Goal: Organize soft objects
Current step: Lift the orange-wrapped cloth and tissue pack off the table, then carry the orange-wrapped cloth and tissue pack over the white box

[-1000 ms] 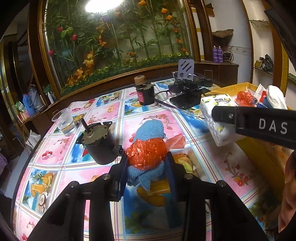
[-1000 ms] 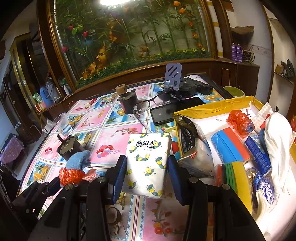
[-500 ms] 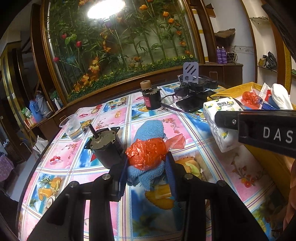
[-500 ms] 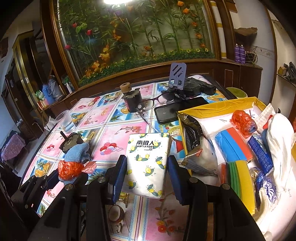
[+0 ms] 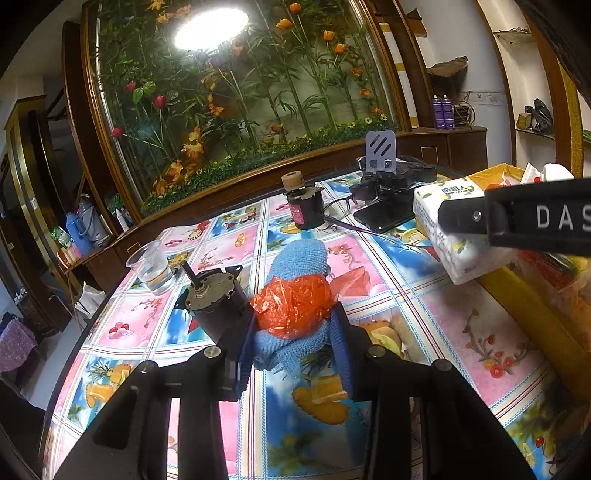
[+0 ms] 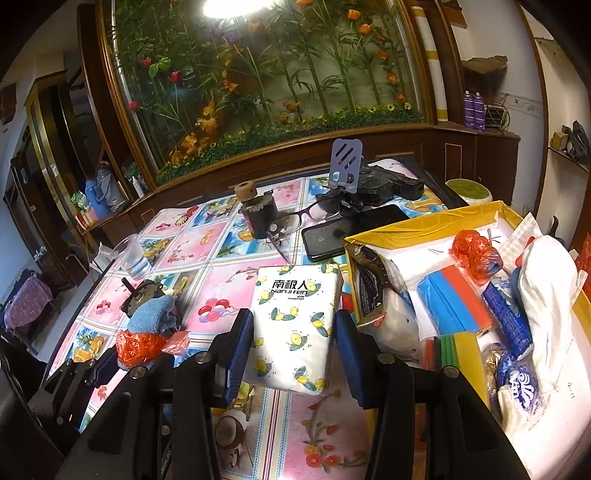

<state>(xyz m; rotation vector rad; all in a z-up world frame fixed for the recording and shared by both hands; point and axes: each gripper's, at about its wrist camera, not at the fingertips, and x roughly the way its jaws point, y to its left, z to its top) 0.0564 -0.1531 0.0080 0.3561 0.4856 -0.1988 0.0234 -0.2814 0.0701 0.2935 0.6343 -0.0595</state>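
Left tool (image 5: 293,334) clamped around blue cloth (image 5: 295,258) with orange bag (image 5: 291,310)

The tissue pack (image 6: 293,328) reads "南极人 NanJiren"; the right gripper (image 5: 517,221) body shows "DAS".

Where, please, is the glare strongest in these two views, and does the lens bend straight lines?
Left wrist view: a round lamp blows out white on the glass; the table edges bow outward. Right wrist view: the same lamp glares at the top edge; corners go black; the tissue pack stays sharp.
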